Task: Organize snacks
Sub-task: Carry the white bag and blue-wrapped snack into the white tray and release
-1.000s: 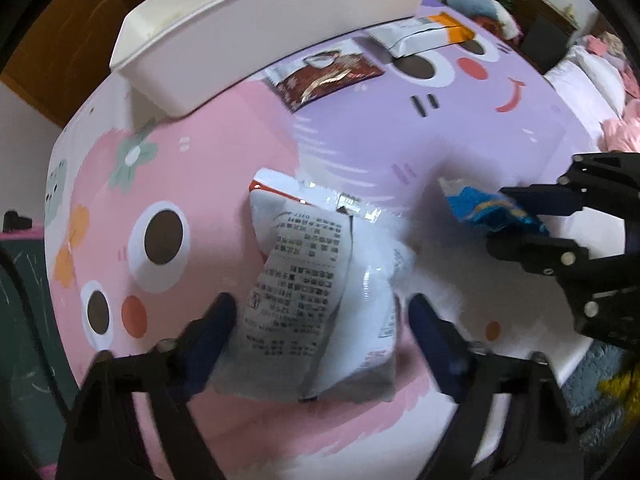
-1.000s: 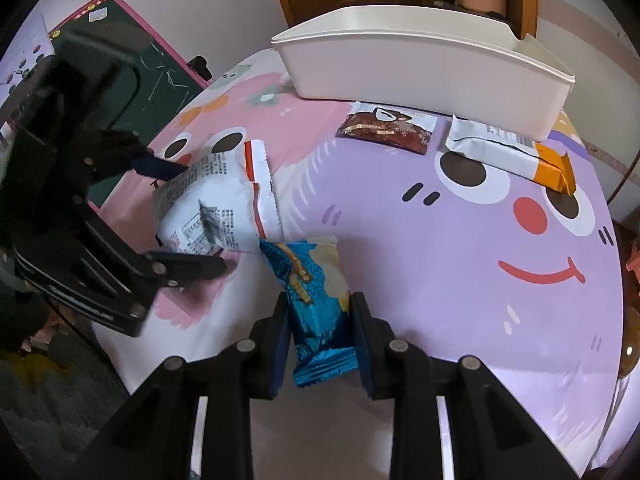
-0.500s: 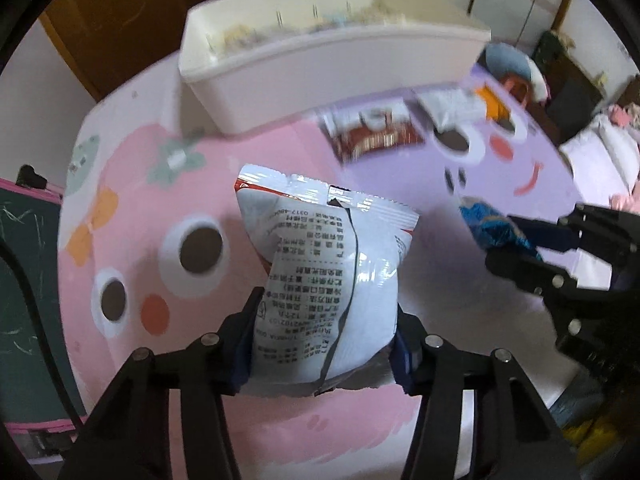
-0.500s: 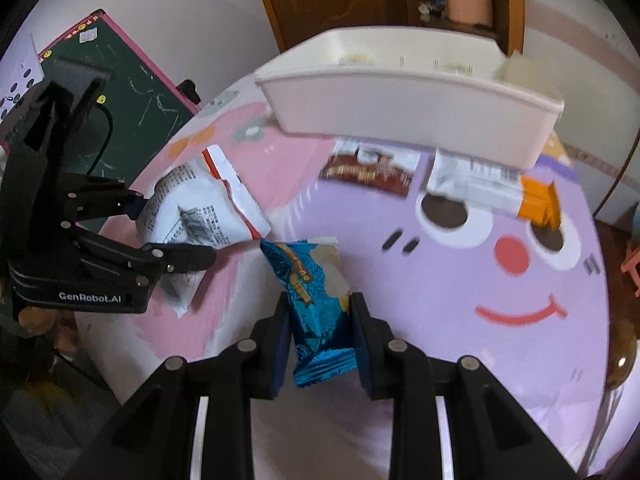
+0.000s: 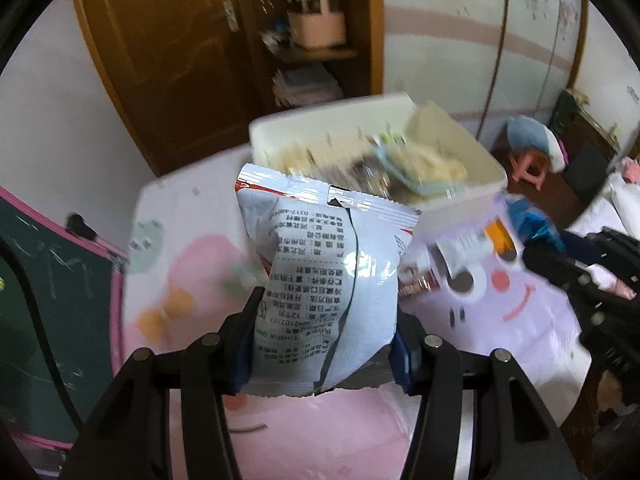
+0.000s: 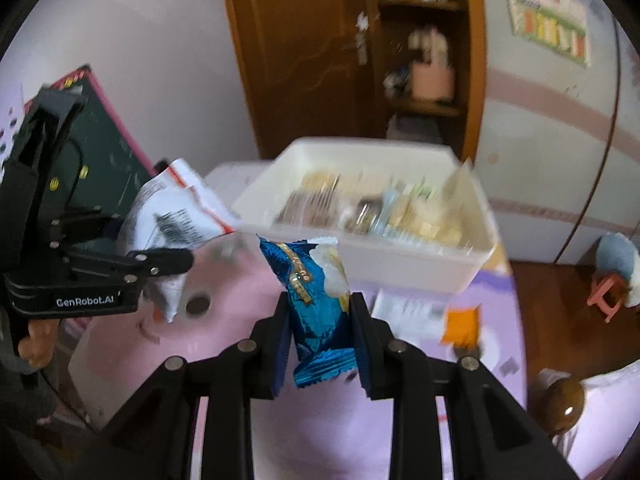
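My left claw [image 5: 322,354] pinches the white bag [image 5: 324,280], my right claw [image 6: 320,344] the blue packet [image 6: 318,300]; both grips sit low, so either could slip short of the bin [image 6: 420,256].

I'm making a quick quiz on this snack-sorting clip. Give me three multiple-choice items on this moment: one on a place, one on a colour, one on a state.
1. Where is the white bin?
A. On the table's far side, past both grippers
B. On the floor
C. On the wooden shelf

2. What colour is the packet in the right gripper?
A. Red
B. Blue
C. Green

3. What is the state of the left gripper?
A. Open and empty
B. Shut on nothing
C. Shut on the white bag

Answers: 1 A, the bin stands on the table beyond both held snacks. 2 B, shiny blue wrapper between the fingers. 3 C, both pads press the bag's lower sides.
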Action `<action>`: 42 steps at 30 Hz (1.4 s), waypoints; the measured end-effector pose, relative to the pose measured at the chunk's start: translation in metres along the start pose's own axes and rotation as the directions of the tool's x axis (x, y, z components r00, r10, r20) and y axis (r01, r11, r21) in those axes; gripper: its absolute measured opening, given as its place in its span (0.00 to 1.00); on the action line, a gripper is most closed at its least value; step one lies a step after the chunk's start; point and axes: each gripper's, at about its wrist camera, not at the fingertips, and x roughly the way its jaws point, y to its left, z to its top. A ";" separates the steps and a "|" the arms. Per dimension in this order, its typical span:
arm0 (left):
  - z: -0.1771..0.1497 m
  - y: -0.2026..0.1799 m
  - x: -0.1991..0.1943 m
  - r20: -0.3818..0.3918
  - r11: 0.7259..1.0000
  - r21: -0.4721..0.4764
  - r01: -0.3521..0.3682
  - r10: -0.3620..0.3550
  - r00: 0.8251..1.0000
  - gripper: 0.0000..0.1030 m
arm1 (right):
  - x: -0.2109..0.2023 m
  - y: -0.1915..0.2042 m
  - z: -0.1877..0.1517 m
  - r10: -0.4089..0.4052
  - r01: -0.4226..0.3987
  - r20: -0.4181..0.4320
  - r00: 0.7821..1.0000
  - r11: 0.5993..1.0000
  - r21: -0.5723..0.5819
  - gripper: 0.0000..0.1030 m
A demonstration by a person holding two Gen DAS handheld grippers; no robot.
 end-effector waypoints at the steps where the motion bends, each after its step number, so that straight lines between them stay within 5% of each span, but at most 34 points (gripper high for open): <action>1: 0.006 0.002 -0.006 0.016 1.000 -0.002 -0.010 0.010 1.000 0.51 | -0.007 -0.001 0.011 -0.013 0.013 0.024 1.000 1.000 0.002 0.27; 9: 0.058 0.011 -0.066 0.160 0.998 -0.022 -0.061 0.063 0.985 0.52 | -0.053 -0.008 0.080 -0.123 0.122 0.184 0.975 0.992 0.013 0.27; 20: 0.146 0.013 -0.107 0.338 0.990 -0.072 -0.125 0.142 0.930 0.52 | -0.053 -0.016 0.174 -0.192 0.183 0.289 0.938 0.981 0.059 0.27; 30: 0.175 0.029 -0.004 0.187 0.982 -0.182 -0.053 0.087 0.978 0.52 | 0.020 -0.040 0.193 -0.200 0.175 0.172 0.964 0.973 0.151 0.27; 42: 0.171 0.023 0.076 0.096 0.983 -0.172 -0.067 0.084 0.992 0.54 | 0.094 -0.053 0.189 -0.189 0.180 0.036 0.981 0.967 0.181 0.29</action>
